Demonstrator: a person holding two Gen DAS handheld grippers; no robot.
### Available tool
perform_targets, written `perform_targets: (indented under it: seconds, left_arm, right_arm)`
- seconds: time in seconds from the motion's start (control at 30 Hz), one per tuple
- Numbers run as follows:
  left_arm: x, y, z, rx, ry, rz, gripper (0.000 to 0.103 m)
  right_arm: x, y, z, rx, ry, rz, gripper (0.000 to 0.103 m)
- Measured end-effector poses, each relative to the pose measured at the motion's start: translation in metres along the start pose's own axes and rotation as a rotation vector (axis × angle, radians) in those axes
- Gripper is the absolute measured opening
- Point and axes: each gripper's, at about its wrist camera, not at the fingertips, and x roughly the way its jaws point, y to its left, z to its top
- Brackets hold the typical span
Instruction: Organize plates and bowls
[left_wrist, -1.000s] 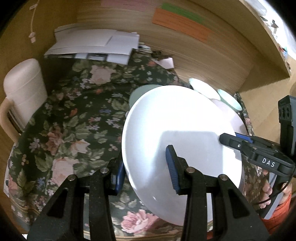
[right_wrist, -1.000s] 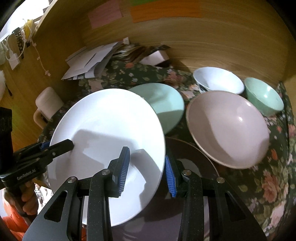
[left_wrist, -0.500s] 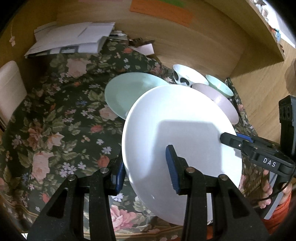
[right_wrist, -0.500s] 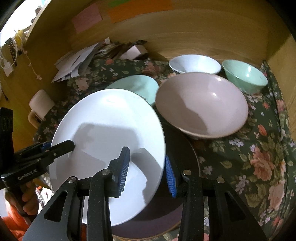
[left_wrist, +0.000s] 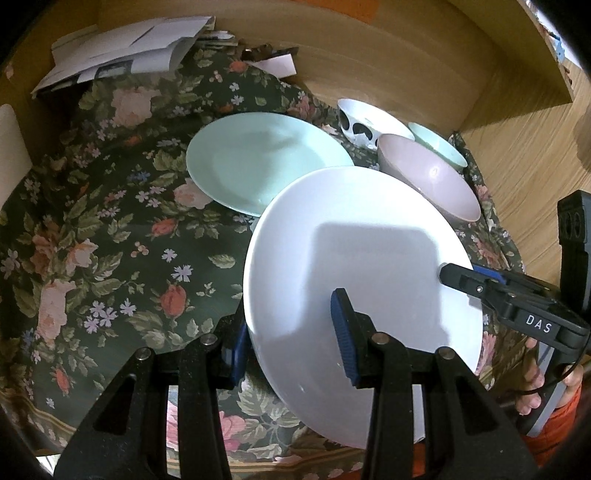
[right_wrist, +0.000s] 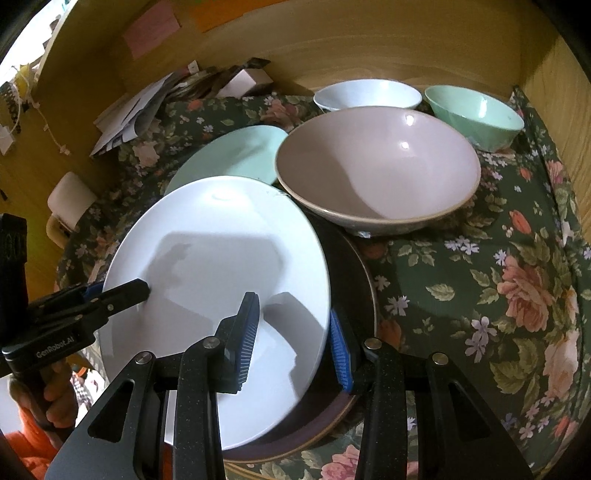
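Both grippers hold one white plate (left_wrist: 369, 258), (right_wrist: 221, 266) by opposite rims. My left gripper (left_wrist: 291, 339) is shut on its left rim and also shows in the right wrist view (right_wrist: 122, 295). My right gripper (right_wrist: 291, 332) is shut on its right rim and shows in the left wrist view (left_wrist: 465, 280). The plate is tilted, low over a dark brown plate (right_wrist: 354, 295). Behind lie a mint plate (left_wrist: 258, 162), (right_wrist: 236, 155), a big pink bowl (right_wrist: 376, 166), (left_wrist: 432, 173), a white bowl (right_wrist: 365, 96), (left_wrist: 362, 122) and a mint bowl (right_wrist: 476, 110), (left_wrist: 439, 144).
Everything rests on a dark floral cloth (left_wrist: 110, 221), (right_wrist: 480, 266) inside a wooden alcove. Loose papers (left_wrist: 122, 55), (right_wrist: 136, 110) are piled at the back left. A white mug (right_wrist: 68, 199) stands at the left edge. A wooden wall (right_wrist: 369, 48) closes the back.
Both grippers have carried the white plate down and forward; the mint plate and bowls look nearer. The plate now sits lower over the brown plate. Both grips are unchanged.
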Motion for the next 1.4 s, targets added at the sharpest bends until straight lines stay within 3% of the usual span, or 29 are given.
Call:
perform_targets:
  seconds: [0.5,0.7,0.93,1.2,1.4]
  left_arm:
    - [0.016,-0.001,0.005,0.001,0.018,-0.003,0.041]
    - [0.02,-0.008,0.006,0.036,0.025,0.004,0.041]
    - [0.024,-0.01,0.006,0.048,0.027,0.008,0.041]
    - [0.0,-0.003,0.02,0.066,-0.047,0.048,0.045]
    - [-0.032,0.007,0.043,0.066,-0.152,0.098,0.059]
  right_arm:
    - [0.002,-0.006,-0.003,0.012,0.015,0.007,0.036]
    - [-0.018,-0.005,-0.001,-0.027,-0.04,-0.041,0.036]
    - [-0.022,-0.007,0.001,-0.039,-0.046,-0.069,0.036]
    - [-0.035,0.007,0.017,-0.088,-0.102,-0.056,0.044]
    - [-0.041,0.025,0.037,-0.15,-0.145,-0.038,0.052]
